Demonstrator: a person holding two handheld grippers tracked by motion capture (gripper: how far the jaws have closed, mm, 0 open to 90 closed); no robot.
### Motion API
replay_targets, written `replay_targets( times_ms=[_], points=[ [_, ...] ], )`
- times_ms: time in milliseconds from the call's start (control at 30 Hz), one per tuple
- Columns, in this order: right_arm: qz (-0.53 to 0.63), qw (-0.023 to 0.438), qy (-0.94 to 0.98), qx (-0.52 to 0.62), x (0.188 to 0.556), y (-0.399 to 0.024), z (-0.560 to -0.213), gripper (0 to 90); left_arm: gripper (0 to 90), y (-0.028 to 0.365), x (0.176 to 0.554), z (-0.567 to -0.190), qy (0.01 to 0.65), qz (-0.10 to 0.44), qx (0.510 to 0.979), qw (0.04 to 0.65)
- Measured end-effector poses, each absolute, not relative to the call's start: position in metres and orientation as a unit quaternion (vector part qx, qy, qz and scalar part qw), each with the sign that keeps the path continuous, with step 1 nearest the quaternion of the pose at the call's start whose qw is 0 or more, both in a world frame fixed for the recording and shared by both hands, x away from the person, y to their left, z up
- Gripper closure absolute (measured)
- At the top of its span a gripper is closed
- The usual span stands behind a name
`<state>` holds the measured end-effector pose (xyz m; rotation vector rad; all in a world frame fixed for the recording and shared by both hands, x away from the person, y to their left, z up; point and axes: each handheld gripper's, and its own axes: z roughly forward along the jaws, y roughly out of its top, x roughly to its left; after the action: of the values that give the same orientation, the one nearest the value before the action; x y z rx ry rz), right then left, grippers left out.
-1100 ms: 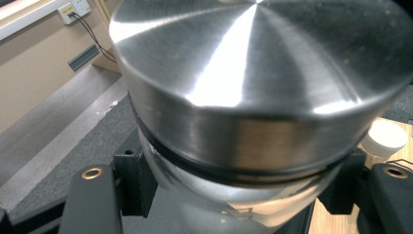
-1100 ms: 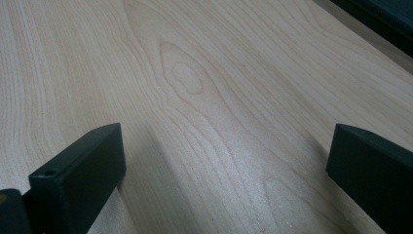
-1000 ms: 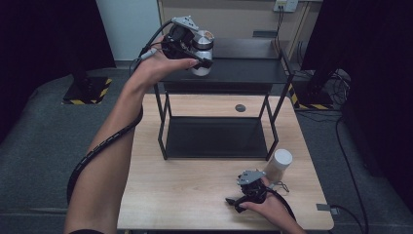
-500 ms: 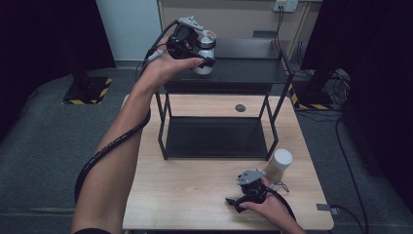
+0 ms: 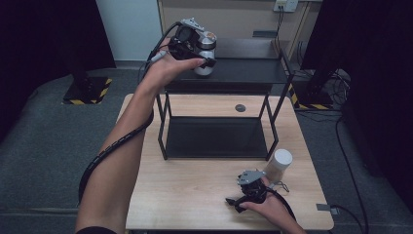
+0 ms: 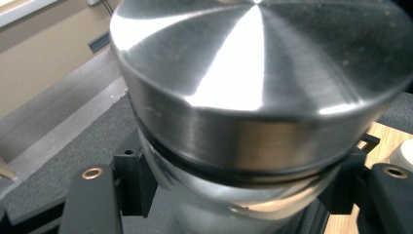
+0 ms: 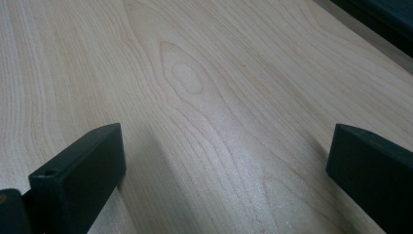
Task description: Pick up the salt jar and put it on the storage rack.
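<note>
A jar with a brushed steel lid [image 5: 206, 48] is held over the top of the black shelf rack [image 5: 243, 70], with my left gripper [image 5: 197, 51] shut on it. In the left gripper view the steel lid [image 6: 253, 73] looms close and the black jaws clasp the jar's body just below it on both sides. My right gripper [image 5: 246, 192] rests low on the wooden table [image 5: 195, 190] near the front right, open; in the right gripper view its two jaws stand wide apart over bare wood [image 7: 204, 112] with nothing between them.
A white-capped cylinder [image 5: 277, 165] stands on the table just beyond my right gripper. The rack's lower shelf [image 5: 214, 136] is dark and bare. A small round grommet [image 5: 240, 107] sits in the table behind the rack. Cables trail off the table's right side.
My left gripper has carried the jar slightly right and farther back over the rack's top shelf. The right gripper has stayed put.
</note>
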<state>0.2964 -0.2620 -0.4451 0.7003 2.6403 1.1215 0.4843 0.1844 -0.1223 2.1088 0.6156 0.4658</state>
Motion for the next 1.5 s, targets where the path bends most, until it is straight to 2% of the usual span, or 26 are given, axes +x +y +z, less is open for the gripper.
replay_targets(
  times_ms=[833, 1500],
  points=[
    [0.378, 0.093, 0.891, 0.234, 0.297, -0.263, -0.445, 1.4, 29.8, 0.193, 0.494, -0.140, 0.284, 0.161, 0.828, 0.456],
    [0.378, 0.093, 0.891, 0.234, 0.297, -0.263, -0.445, 1.5, 29.6, 0.193, 0.490, -0.144, 0.286, 0.166, 0.823, 0.462]
  ],
)
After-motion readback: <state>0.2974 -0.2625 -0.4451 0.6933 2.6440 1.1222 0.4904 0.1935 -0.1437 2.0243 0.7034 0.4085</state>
